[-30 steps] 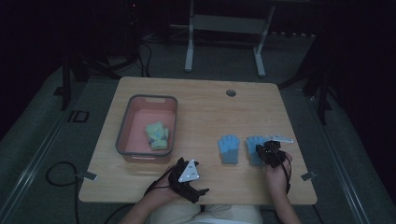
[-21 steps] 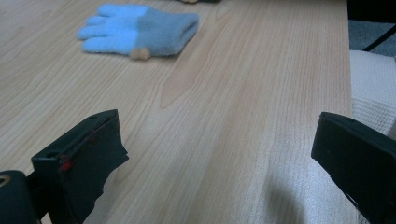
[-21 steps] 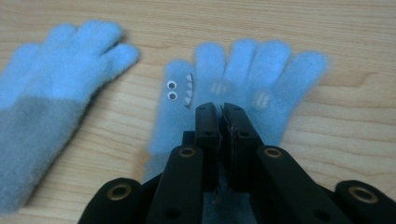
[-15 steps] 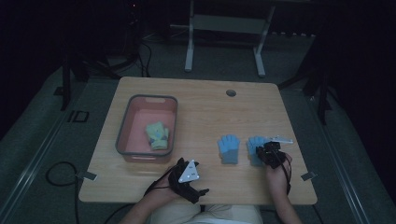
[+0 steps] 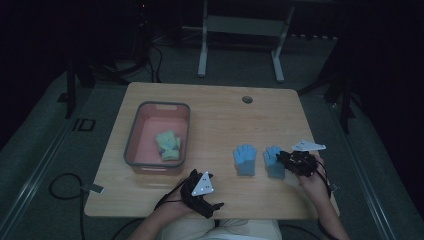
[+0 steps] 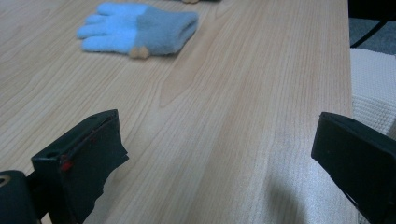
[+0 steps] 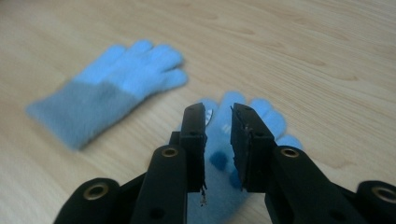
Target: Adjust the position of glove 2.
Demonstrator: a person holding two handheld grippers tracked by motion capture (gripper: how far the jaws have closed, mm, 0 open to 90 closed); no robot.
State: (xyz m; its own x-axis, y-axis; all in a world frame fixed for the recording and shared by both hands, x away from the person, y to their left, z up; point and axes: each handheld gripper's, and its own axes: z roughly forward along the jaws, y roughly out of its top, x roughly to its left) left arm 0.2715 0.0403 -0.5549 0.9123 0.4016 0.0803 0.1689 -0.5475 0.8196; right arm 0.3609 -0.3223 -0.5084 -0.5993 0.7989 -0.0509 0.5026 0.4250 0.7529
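Two light-blue gloves with grey-blue cuffs lie flat side by side on the wooden table: the left glove and the right glove. My right gripper hovers just over the right glove. Its jaws have just been opening and stand a narrow gap apart, with nothing pinched between them. At the table's near edge, my left gripper rests with its jaws wide open over bare wood, pointing toward the left glove.
A pink bin with a grey rim stands at the table's left and holds a green-and-yellow bundle. A round hole is near the far edge. The table's near edge and the person's lap are close by.
My right gripper has drawn back a little to the right and up from the right glove, which stays flat on the table. The left hand has kept still.
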